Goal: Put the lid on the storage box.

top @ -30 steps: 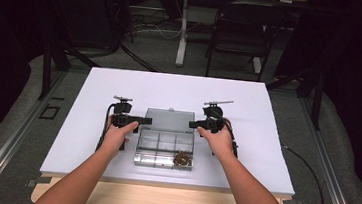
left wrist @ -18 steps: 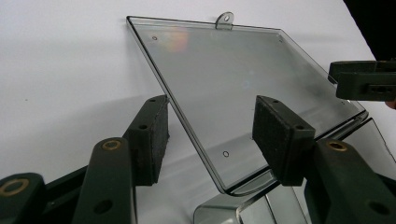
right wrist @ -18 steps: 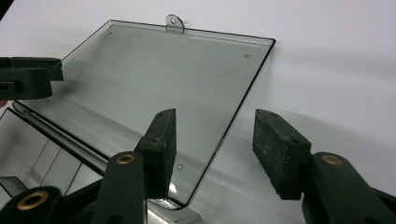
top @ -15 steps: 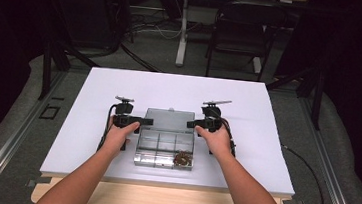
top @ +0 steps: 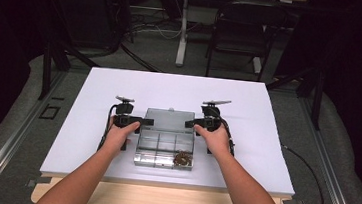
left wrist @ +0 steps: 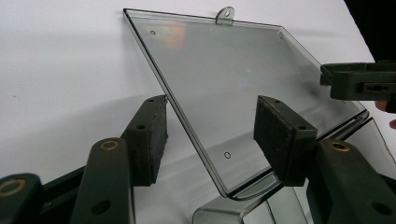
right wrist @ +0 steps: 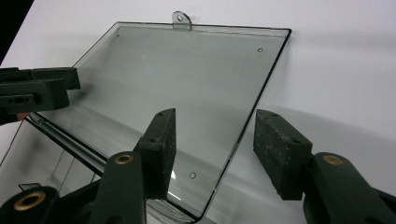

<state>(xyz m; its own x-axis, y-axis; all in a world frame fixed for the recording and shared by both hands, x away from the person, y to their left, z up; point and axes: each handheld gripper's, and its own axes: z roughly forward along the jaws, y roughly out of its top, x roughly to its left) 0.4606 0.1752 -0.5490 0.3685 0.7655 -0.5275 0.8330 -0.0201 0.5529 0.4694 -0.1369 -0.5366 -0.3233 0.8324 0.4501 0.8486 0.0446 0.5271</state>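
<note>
A clear plastic compartment box (top: 157, 145) lies on the white table with its lid (top: 169, 119) swung open and flat behind it. A brown coiled item (top: 182, 158) sits in its front right compartment. My left gripper (top: 144, 121) is at the lid's left edge. In the left gripper view, the left gripper (left wrist: 212, 116) stands open, its jaws having just been opening, and they straddle the lid (left wrist: 243, 79) without touching it. My right gripper (top: 190, 123) is at the lid's right edge. In the right gripper view, the right gripper (right wrist: 212, 126) is open astride the lid's (right wrist: 177, 74) rim.
The white table (top: 95, 88) has bare room on both sides of the box and behind the lid. A small hanging tab (left wrist: 225, 14) sticks out from the lid's far edge. A chair (top: 241, 32) and a stand (top: 182, 32) are on the floor beyond the table.
</note>
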